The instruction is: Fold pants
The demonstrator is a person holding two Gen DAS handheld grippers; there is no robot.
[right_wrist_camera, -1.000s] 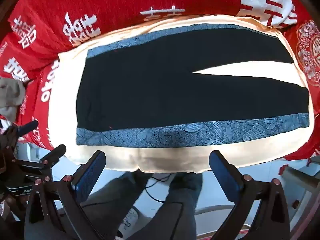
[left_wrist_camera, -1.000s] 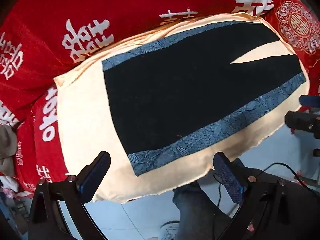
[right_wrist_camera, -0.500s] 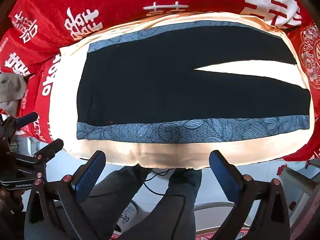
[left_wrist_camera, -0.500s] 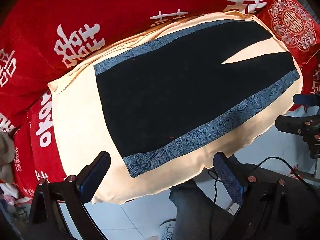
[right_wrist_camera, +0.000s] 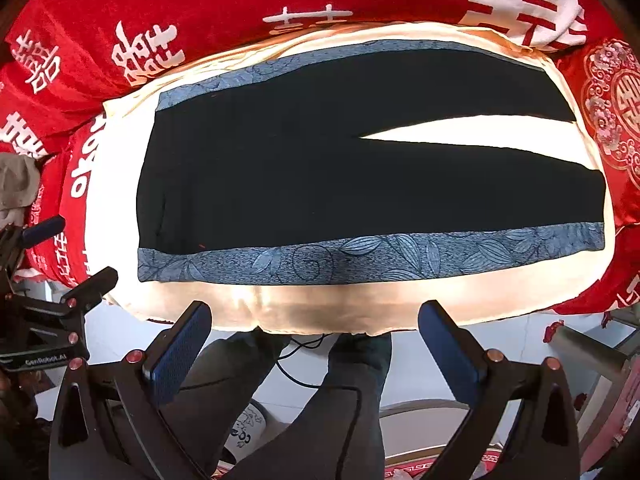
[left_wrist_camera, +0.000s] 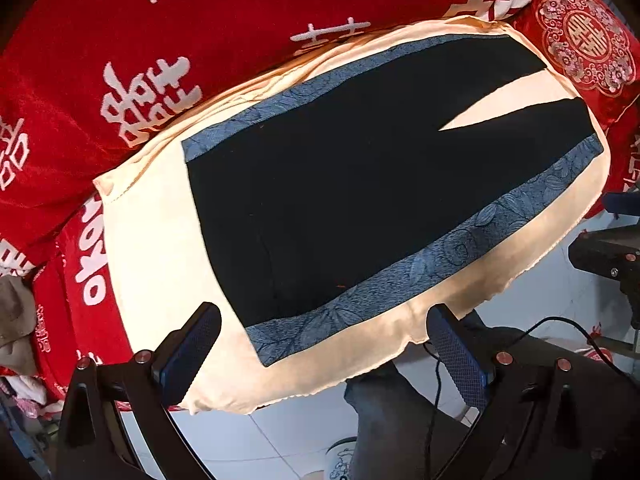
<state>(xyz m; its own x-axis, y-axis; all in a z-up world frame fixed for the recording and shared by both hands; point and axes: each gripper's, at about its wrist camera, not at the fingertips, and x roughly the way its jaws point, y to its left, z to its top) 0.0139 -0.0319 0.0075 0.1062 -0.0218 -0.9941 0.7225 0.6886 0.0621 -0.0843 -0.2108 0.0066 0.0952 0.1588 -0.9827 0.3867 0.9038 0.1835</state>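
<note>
Black pants (left_wrist_camera: 352, 184) (right_wrist_camera: 320, 168) with blue leaf-patterned side stripes (right_wrist_camera: 360, 260) lie flat and spread out on a cream cloth (left_wrist_camera: 160, 264) (right_wrist_camera: 320, 304), waistband to the left, the two legs parted to the right. My left gripper (left_wrist_camera: 324, 344) hangs open above the near left corner of the pants, where the waistband meets the blue stripe (left_wrist_camera: 360, 308). My right gripper (right_wrist_camera: 316, 340) is open too, off the near edge of the cloth, nothing between its fingers. Each gripper also shows at the edge of the other's view, the right gripper (left_wrist_camera: 608, 248) and the left gripper (right_wrist_camera: 44, 320).
Red bedding (left_wrist_camera: 200, 60) (right_wrist_camera: 240, 8) with white characters surrounds the cream cloth. A person's legs in dark trousers (right_wrist_camera: 304, 400) stand on a white tiled floor (left_wrist_camera: 280, 432) below the near edge. A black cable (left_wrist_camera: 560, 328) runs over the floor. A grey-brown cloth (right_wrist_camera: 16, 184) lies at far left.
Both grippers have drifted slightly closer to the pants, which appear a little lower and larger in both views. The pants lie unmoved; both grippers stay open.
</note>
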